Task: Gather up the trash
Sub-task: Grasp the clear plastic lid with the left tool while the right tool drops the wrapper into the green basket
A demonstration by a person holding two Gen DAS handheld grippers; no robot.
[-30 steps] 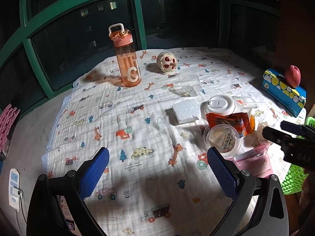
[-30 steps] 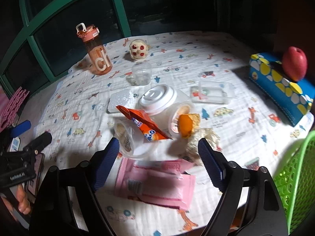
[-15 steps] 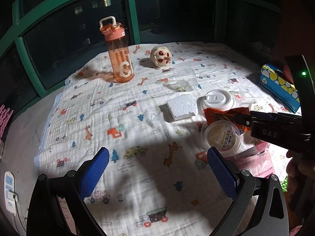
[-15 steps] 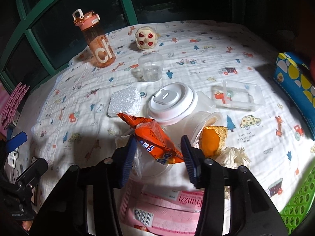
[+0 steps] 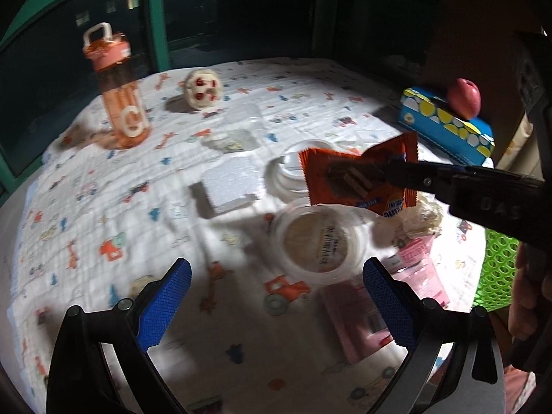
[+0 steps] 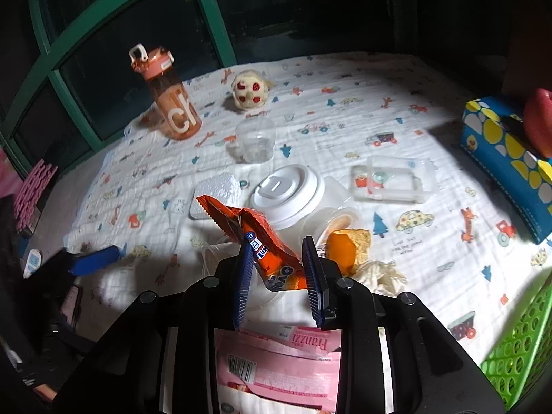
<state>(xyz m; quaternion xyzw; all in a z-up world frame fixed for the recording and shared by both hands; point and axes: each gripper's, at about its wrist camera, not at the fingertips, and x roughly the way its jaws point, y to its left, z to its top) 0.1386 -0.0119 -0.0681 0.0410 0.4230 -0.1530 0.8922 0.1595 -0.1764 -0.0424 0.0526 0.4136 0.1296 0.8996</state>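
Note:
My right gripper [image 6: 276,262] is shut on an orange snack wrapper [image 6: 262,238] and holds it lifted above the table; the wrapper also shows in the left wrist view [image 5: 358,176], pinched by the right gripper's fingers [image 5: 390,176]. My left gripper [image 5: 276,296] is open and empty, hovering above the cloth near a clear round lidded cup [image 5: 317,241]. Other trash lies around: a pink wrapper [image 6: 283,365], an orange peel [image 6: 345,248], crumpled tissue [image 6: 379,272], a white foam block [image 5: 231,186], and a white cup lid [image 6: 286,193].
A green mesh basket [image 6: 517,352] stands at the right table edge. An orange water bottle [image 6: 169,100], a spotted ball [image 6: 250,91], a clear cup [image 6: 257,139], a clear tray [image 6: 393,179] and a blue box [image 6: 507,151] with an apple [image 5: 464,98] stand farther back.
My right gripper closed on the orange wrapper and lifted it off the pile. My left gripper moved forward and right, toward the trash.

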